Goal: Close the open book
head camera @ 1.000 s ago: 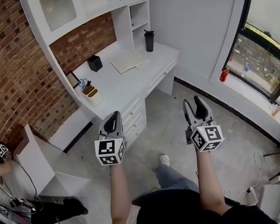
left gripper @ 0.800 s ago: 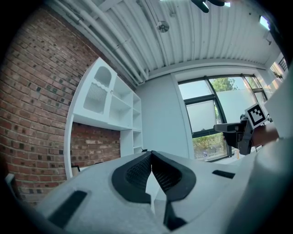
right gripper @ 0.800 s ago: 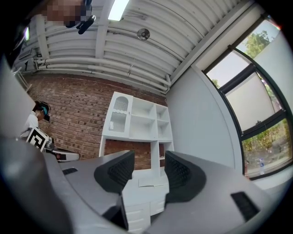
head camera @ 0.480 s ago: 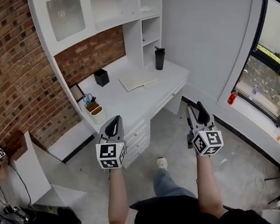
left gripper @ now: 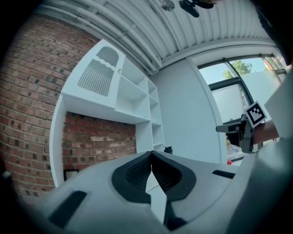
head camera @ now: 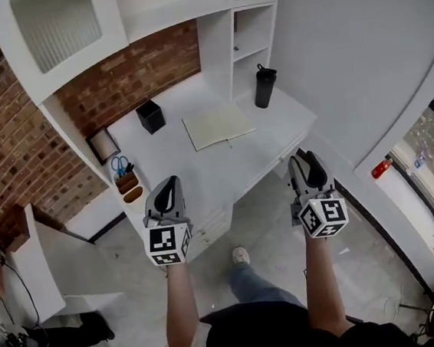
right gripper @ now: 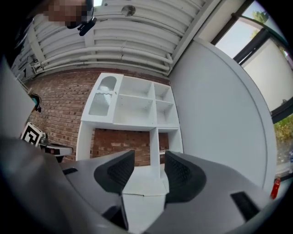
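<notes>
Pages of the pale open book (head camera: 218, 125) lie spread flat on the white table (head camera: 209, 168), so closing has not begun. Both grippers hang well short of it, both empty: left gripper (head camera: 169, 183) fingers pressed together, right gripper (head camera: 305, 156) fingers apart. A tall black bottle (head camera: 265, 85) and a black square pen pot (head camera: 150, 116) flank the book, and neither looks to block it.
</notes>
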Action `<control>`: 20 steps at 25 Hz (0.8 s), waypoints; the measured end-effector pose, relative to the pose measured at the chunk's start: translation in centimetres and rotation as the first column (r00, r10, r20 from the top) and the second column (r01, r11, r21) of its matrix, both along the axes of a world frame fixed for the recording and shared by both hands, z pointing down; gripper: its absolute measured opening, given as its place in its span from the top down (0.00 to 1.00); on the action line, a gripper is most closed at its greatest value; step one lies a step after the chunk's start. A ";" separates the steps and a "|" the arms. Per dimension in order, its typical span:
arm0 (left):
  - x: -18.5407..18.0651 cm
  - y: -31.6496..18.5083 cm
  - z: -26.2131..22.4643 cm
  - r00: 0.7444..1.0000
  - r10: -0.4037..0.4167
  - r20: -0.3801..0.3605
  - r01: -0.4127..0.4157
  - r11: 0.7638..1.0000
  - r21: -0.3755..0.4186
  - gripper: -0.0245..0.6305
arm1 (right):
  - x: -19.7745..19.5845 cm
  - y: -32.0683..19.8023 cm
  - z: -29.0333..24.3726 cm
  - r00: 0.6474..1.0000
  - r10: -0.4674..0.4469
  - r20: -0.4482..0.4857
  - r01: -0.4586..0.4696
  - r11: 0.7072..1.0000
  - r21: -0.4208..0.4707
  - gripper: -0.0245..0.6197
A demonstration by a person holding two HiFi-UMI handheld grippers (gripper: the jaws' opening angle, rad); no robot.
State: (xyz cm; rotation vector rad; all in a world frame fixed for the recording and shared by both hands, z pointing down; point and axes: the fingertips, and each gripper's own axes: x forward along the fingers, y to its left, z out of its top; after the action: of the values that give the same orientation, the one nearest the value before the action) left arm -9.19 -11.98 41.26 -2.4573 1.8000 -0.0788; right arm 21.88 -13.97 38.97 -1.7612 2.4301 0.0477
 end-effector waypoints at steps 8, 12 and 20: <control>0.6 -10.3 0.1 0.995 -0.096 0.008 0.096 0.995 -0.036 0.95 | 0.1 -13.8 1.2 0.994 -0.104 0.016 0.105 0.993 -0.055 0.67; 0.3 -11.8 0.5 0.993 -0.118 0.017 0.119 0.991 -0.057 0.95 | -1.2 -17.2 2.0 0.989 -0.144 0.034 0.146 0.986 -0.079 0.67; -0.5 -14.6 1.5 0.993 -0.119 0.007 0.120 0.989 -0.084 0.95 | -4.3 -20.3 3.2 0.982 -0.186 0.029 0.188 0.976 -0.114 0.67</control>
State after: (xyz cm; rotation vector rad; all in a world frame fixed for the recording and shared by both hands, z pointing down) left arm -9.72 -26.60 42.74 -2.4004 1.9814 -0.1698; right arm 17.60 -34.29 42.12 -1.5584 2.6212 -0.1318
